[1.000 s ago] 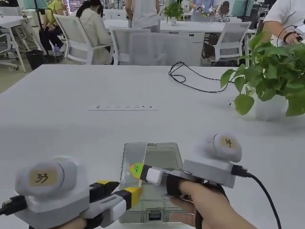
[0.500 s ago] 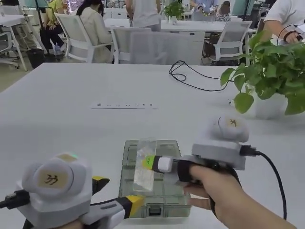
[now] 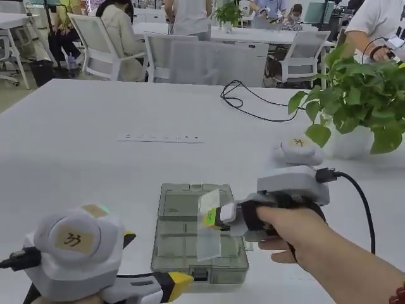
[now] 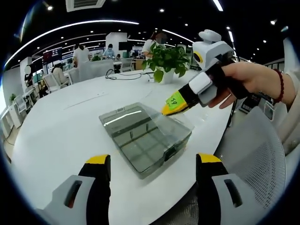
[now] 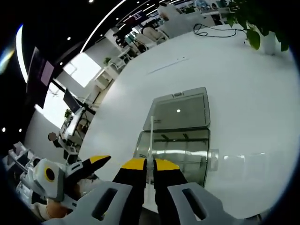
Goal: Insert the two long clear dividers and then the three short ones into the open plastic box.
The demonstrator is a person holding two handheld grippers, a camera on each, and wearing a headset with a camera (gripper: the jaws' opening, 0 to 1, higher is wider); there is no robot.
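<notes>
Clear flat divider shifted right across box, pinched by right tool; left tool agape, empty.

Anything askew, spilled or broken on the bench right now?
Nothing stands out: no spill or damage. The plastic box lies open on the table. The right gripper holds a clear divider over it, not yet slotted in. The left gripper is open near the box's front.

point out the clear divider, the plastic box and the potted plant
clear divider (image 3: 209, 246), head view, on its lower half, over the box
plastic box (image 3: 169, 252), head view, on a bare compartment at its front left
potted plant (image 3: 357, 101), head view, on the leaves near the middle
</notes>
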